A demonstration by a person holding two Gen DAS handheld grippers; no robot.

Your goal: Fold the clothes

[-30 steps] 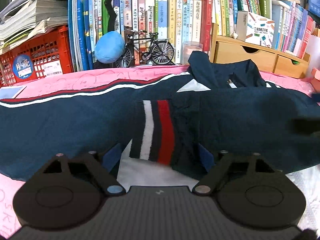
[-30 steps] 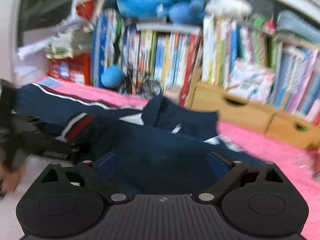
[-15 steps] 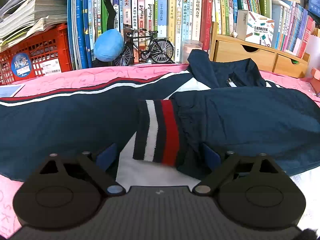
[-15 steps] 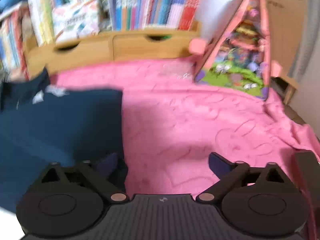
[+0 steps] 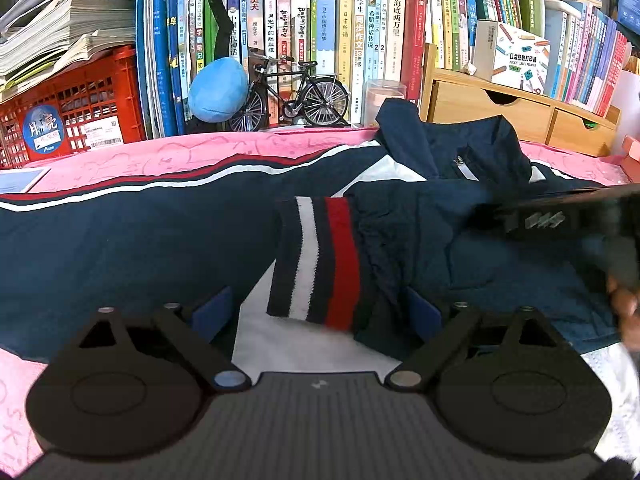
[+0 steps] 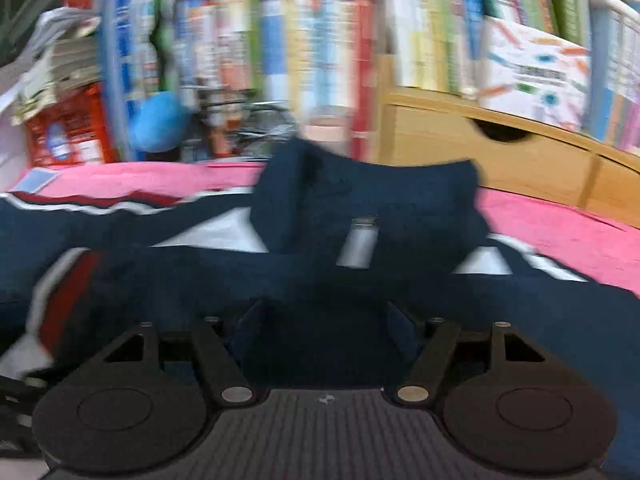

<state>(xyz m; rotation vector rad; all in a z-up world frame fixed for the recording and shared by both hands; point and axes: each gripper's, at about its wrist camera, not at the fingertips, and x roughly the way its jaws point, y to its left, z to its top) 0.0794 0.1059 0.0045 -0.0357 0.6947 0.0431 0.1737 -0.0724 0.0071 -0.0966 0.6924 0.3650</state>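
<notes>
A crowded bookshelf [image 5: 320, 20] backs a surface covered by a pink blanket [image 5: 140, 160], on which a navy jacket [image 5: 120, 248] lies spread. One sleeve is already folded across the body, its striped cuff [image 5: 320, 256] lying on the white panel; the other sleeve stretches out flat, so most of the folding looks still to be done. The left gripper [image 5: 320, 312] holds its jaws wide, either side of the cuff without pressing it. The right gripper [image 6: 324, 320] has just been closing its jaws, now middling wide over dark cloth below the collar [image 6: 360, 200]; blur hides any grip.
</notes>
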